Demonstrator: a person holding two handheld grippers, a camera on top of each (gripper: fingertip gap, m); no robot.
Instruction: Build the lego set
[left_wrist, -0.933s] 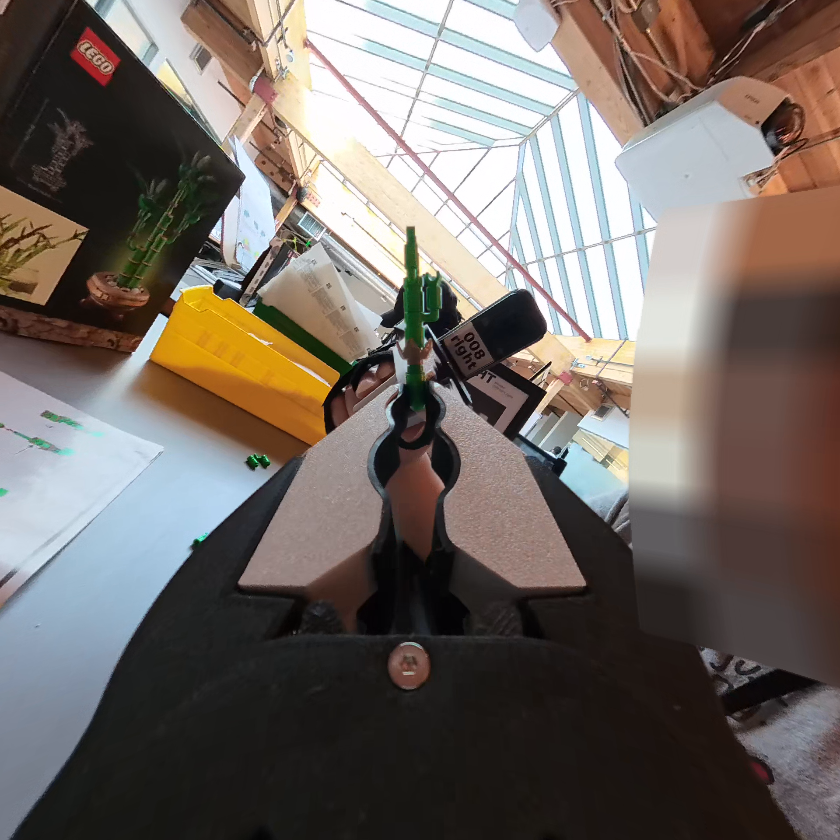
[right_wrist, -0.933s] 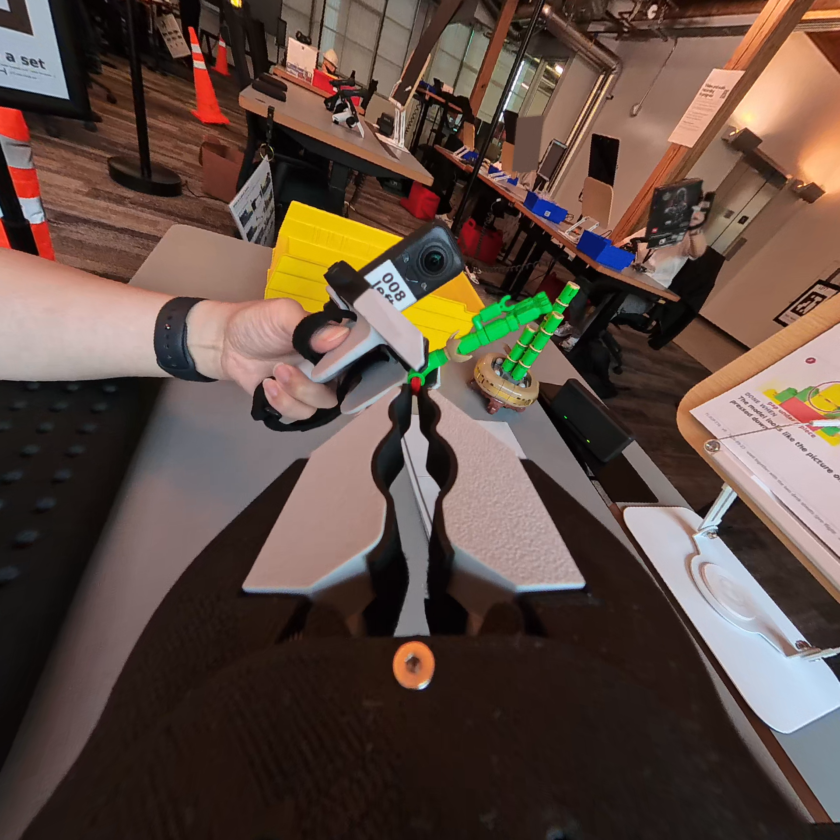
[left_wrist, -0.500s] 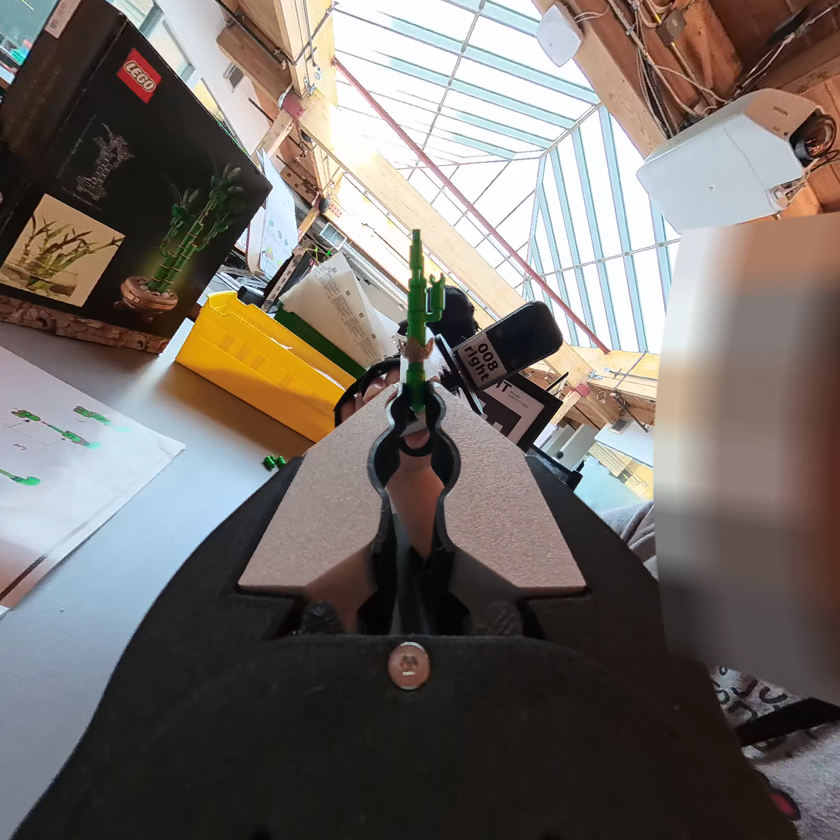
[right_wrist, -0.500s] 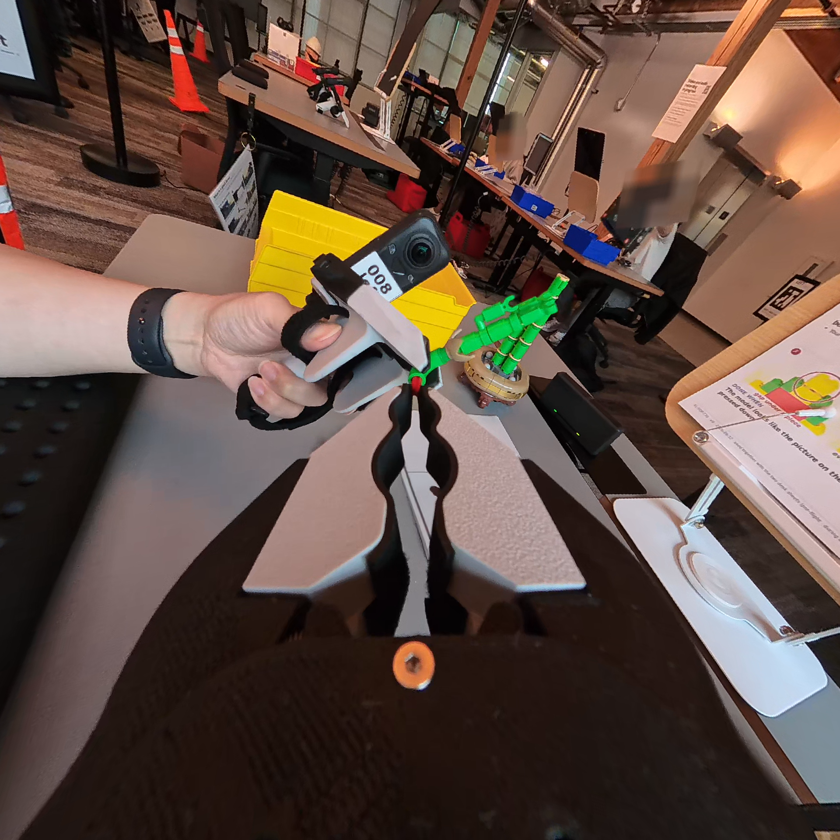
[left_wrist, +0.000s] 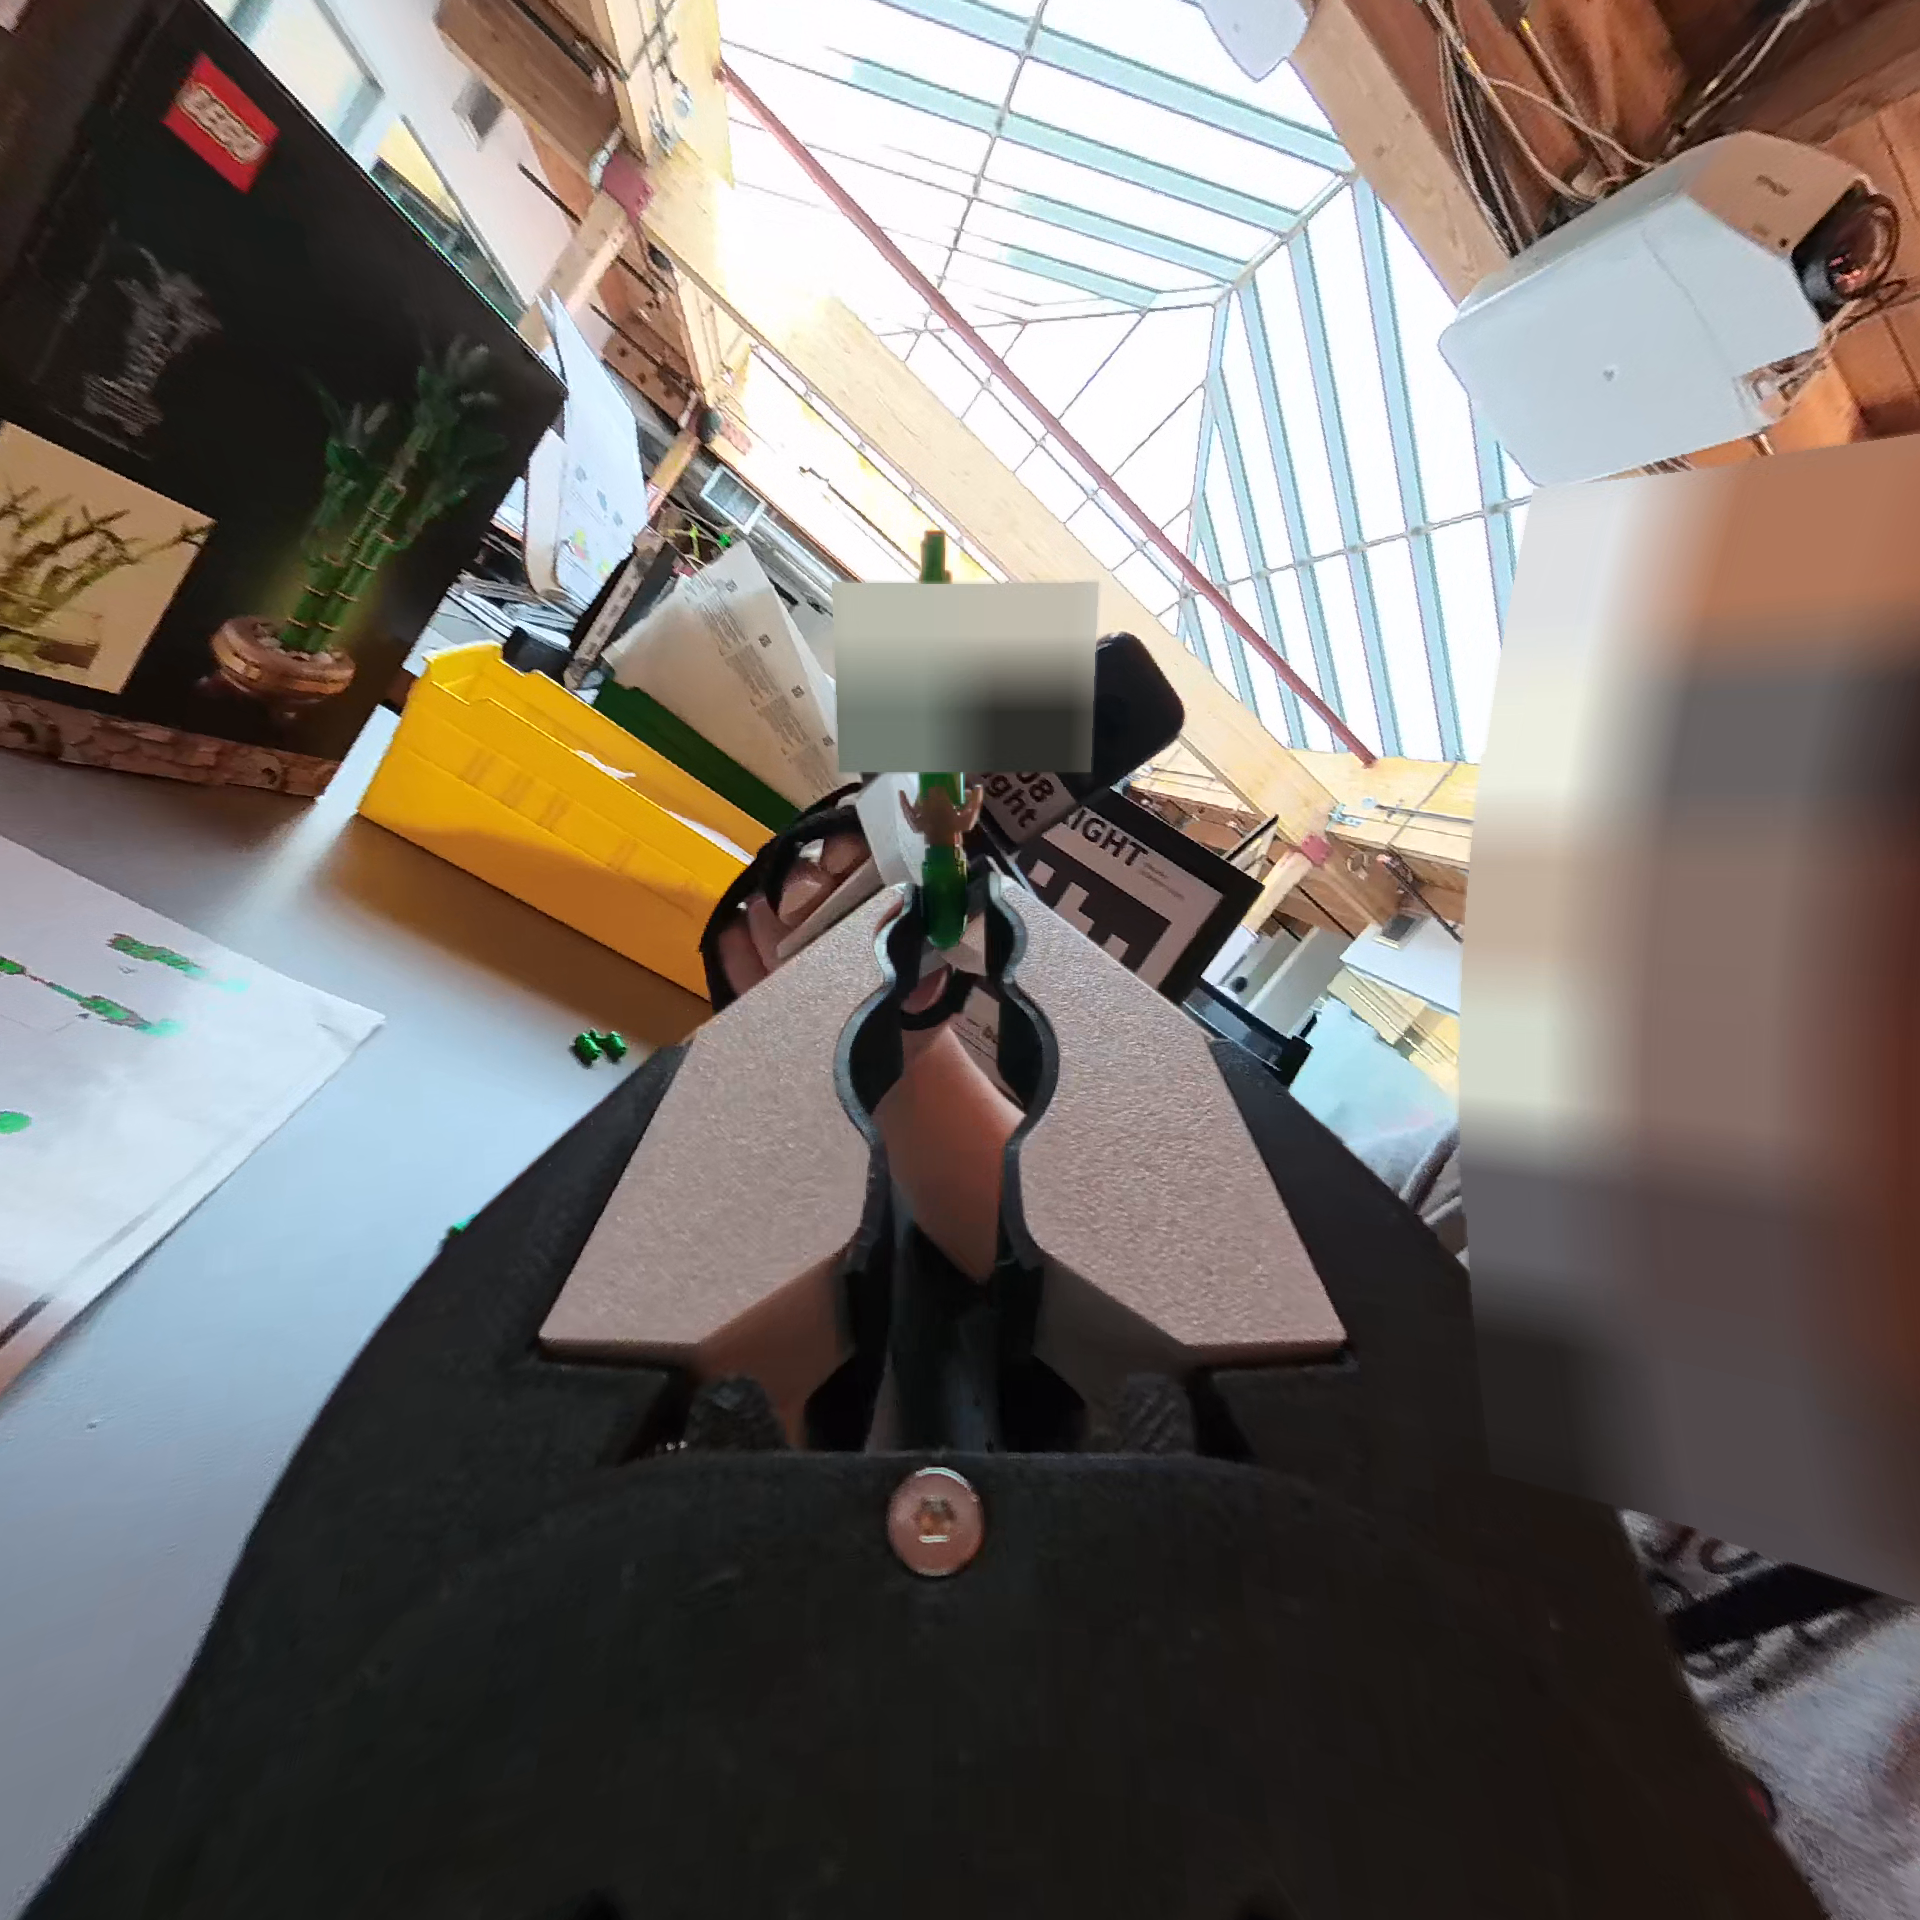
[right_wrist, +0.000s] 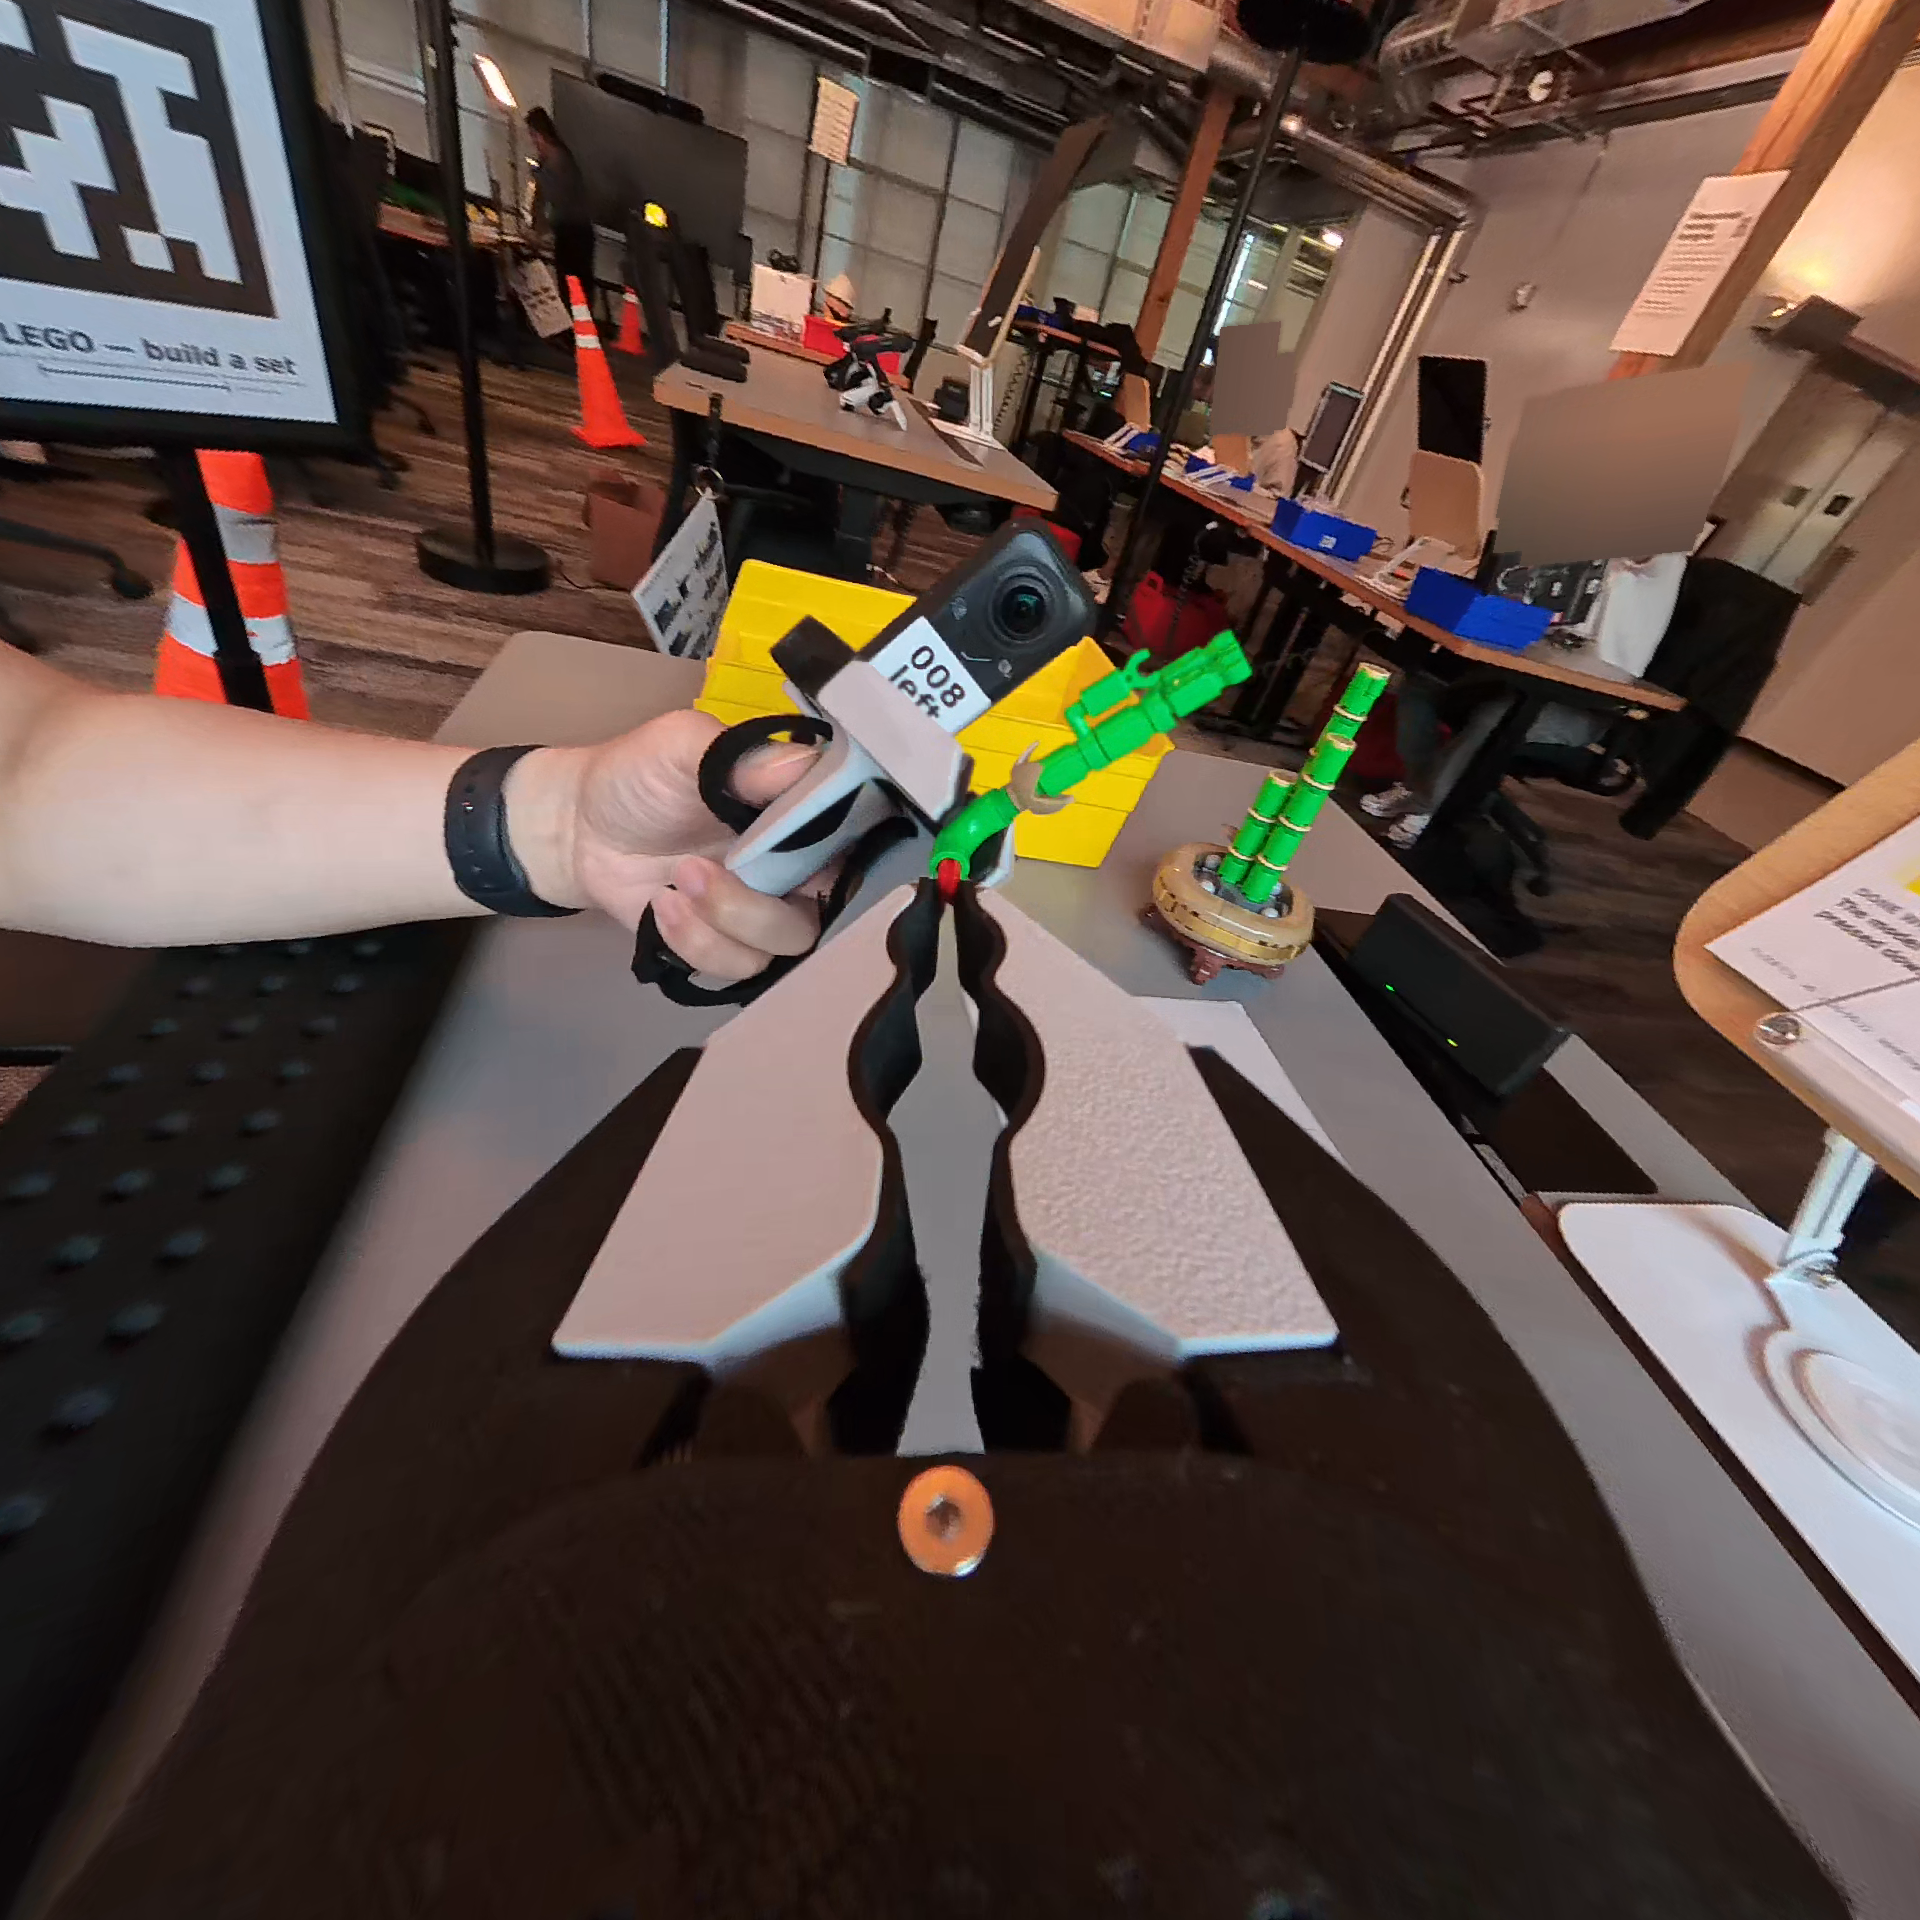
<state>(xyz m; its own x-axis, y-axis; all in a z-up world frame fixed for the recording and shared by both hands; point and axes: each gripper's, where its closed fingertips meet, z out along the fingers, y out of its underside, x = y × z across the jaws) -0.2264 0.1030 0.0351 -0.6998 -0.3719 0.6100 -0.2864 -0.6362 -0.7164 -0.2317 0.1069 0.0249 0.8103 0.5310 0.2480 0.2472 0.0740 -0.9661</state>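
Right wrist view showed the right gripper (right_wrist: 948, 891) with its fingers pinching the red end of a green stalk (right_wrist: 1101, 727) that the left gripper (right_wrist: 961, 836) also clamped above the bench (right_wrist: 540, 997), so any twist could snap it apart.

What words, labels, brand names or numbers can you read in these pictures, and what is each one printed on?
I don't repeat writing; these things bear it:
Black box: a red logo and pale lettering.
White sticker under the black camera: printed characters.
Framed sign: a black-and-white marker pattern with a caption line.
Instruction sheet: too blurred to read.
Wall notice: too small to read.
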